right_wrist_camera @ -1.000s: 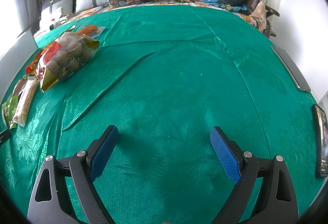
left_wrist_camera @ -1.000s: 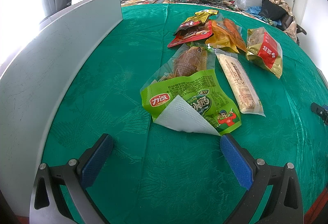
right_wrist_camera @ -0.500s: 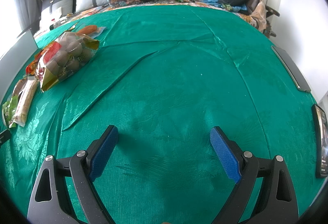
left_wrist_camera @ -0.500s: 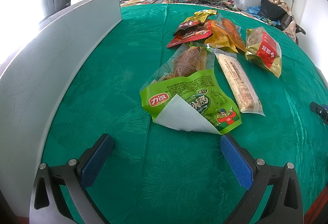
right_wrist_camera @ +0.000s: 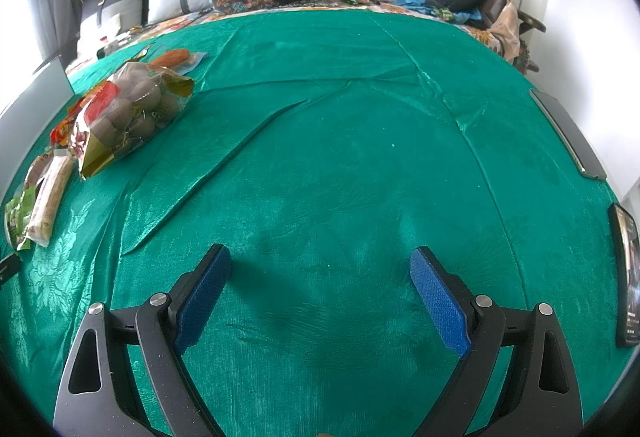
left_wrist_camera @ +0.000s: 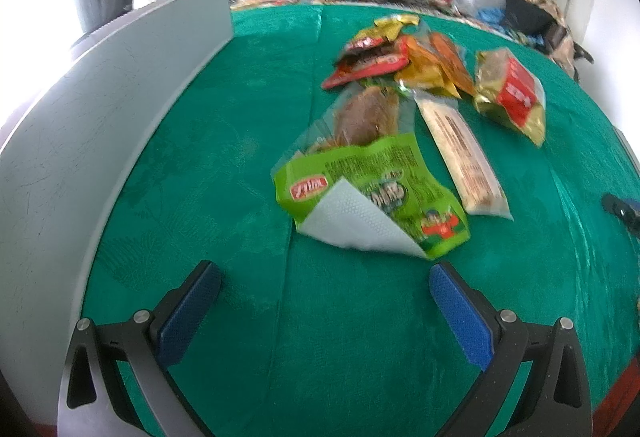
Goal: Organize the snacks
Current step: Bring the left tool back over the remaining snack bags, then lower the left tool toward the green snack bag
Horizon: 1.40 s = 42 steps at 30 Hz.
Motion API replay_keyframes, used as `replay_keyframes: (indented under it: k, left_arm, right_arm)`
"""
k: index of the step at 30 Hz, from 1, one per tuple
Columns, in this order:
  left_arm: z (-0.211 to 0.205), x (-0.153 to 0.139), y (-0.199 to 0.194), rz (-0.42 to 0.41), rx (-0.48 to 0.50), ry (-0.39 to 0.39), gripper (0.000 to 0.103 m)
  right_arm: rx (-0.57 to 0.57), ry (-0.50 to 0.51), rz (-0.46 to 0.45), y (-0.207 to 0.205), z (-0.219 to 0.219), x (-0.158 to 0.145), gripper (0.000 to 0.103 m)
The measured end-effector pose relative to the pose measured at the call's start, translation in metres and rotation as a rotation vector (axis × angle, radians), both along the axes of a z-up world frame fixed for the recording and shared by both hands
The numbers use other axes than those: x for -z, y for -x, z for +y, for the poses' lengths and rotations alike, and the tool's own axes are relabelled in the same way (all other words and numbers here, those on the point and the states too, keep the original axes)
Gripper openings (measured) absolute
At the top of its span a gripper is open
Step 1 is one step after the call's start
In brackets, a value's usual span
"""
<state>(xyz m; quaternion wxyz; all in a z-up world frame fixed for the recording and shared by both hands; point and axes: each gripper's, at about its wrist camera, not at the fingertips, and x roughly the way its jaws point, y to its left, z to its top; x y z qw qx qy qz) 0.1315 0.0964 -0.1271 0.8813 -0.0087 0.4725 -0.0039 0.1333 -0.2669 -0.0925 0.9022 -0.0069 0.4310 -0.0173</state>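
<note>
Left claw (left_wrist_camera: 324,301) hangs wide, empty, green bag (left_wrist_camera: 372,193) at 12 o'clock. Right claw (right_wrist_camera: 320,285) wide, empty over green cloth (right_wrist_camera: 360,157).

Motion-blurred print on the green snack packet (left_wrist_camera: 372,193); dark device (right_wrist_camera: 626,277) cut by right edge

Bare cloth (right_wrist_camera: 340,165) rightward; grey panel (left_wrist_camera: 100,109) walls left edge.

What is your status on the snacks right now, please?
Left gripper open, empty, just short of the green packet. Right gripper open over bare green cloth. Snack pile untouched. Nothing blocking.
</note>
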Motion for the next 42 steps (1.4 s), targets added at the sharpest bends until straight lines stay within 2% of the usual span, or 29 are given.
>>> replay_keyframes:
  k: [2, 3, 6, 10, 12, 15, 18, 22, 24, 27, 29, 33, 42]
  left_arm:
    - [0.004, -0.005, 0.009, 0.011, 0.007, 0.033, 0.102]
    - [0.008, -0.013, 0.018, -0.010, 0.015, 0.065, 0.102]
    - [0.013, -0.033, 0.032, -0.058, 0.037, 0.076, 0.102]
    - [0.007, -0.047, 0.020, -0.061, 0.065, 0.120, 0.102]
    - [-0.001, -0.048, 0.002, -0.039, 0.054, 0.084, 0.102]
    - [-0.004, -0.045, -0.024, -0.007, 0.032, 0.074, 0.101]
    - [0.001, -0.042, -0.051, 0.000, -0.053, 0.036, 0.101]
    - [0.005, -0.026, -0.069, 0.080, -0.077, 0.070, 0.101]
    - [0.001, -0.023, -0.068, 0.087, -0.047, 0.083, 0.101]
    - [-0.007, -0.015, -0.067, 0.107, -0.021, 0.060, 0.101]
    - [-0.009, -0.007, -0.065, 0.124, -0.028, 0.057, 0.102]
    - [0.001, -0.004, -0.058, 0.118, -0.071, 0.102, 0.102]
    - [-0.008, -0.004, -0.037, 0.113, -0.025, 0.066, 0.102]
  right_arm:
    - [0.000, 0.000, 0.000, 0.000, 0.000, 0.000, 0.094]
    - [0.000, 0.000, 0.000, 0.000, 0.000, 0.000, 0.094]
    - [0.000, 0.000, 0.000, 0.000, 0.000, 0.000, 0.094]
    - [0.000, 0.000, 0.000, 0.000, 0.000, 0.000, 0.094]
    - [0.000, 0.000, 0.000, 0.000, 0.000, 0.000, 0.094]
    - [0.000, 0.000, 0.000, 0.000, 0.000, 0.000, 0.094]
    - [0.000, 0.000, 0.000, 0.000, 0.000, 0.000, 0.094]
    - [0.000, 0.000, 0.000, 0.000, 0.000, 0.000, 0.094]
    - [0.000, 0.000, 0.000, 0.000, 0.000, 0.000, 0.094]
    - [0.000, 0.000, 0.000, 0.000, 0.000, 0.000, 0.094]
    - [0.000, 0.000, 0.000, 0.000, 0.000, 0.000, 0.094]
    - [0.000, 0.000, 0.000, 0.000, 0.000, 0.000, 0.094]
    - [0.000, 0.000, 0.000, 0.000, 0.000, -0.001, 0.094]
